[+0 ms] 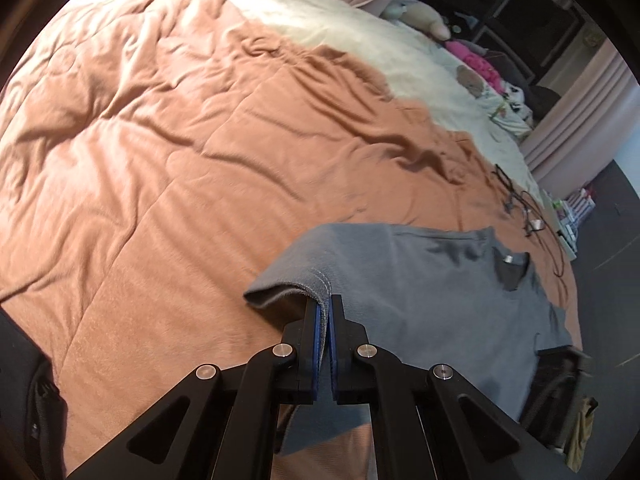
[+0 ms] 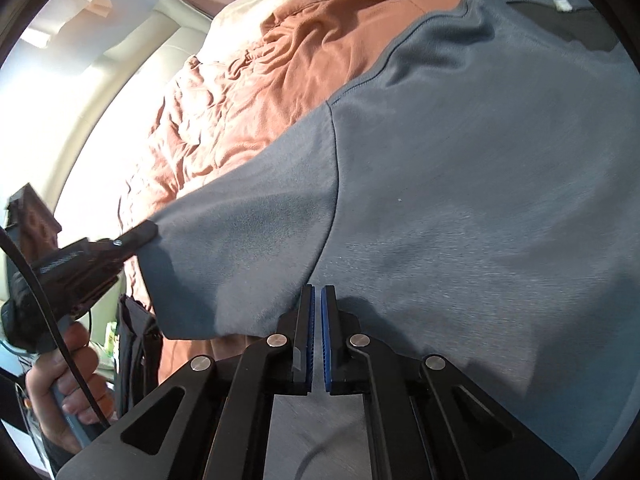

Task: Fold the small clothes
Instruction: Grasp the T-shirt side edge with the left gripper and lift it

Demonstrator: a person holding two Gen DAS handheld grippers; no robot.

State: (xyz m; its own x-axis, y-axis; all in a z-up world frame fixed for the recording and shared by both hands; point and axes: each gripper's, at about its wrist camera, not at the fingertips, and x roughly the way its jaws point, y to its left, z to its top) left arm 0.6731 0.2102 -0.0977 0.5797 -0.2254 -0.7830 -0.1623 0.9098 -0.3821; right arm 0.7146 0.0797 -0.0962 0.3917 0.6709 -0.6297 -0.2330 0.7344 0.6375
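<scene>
A grey t-shirt (image 1: 420, 292) lies on the orange quilt (image 1: 180, 140), its collar and label toward the right. My left gripper (image 1: 324, 302) is shut on the hem of one sleeve and holds it raised off the bed. In the right wrist view the same t-shirt (image 2: 460, 180) fills the frame, and the left gripper (image 2: 144, 234) pinches the sleeve edge at the left, held by a hand (image 2: 60, 364). My right gripper (image 2: 317, 292) sits at the shirt's side below that sleeve, its blue pads pressed together on a thin layer of fabric.
A cream blanket (image 1: 340, 28) covers the far part of the bed. Black cables and small items (image 1: 520, 204) lie near the right edge. Soft toys and pink clothes (image 1: 476, 60) sit at the back. A dark bag (image 1: 560, 392) stands beside the bed.
</scene>
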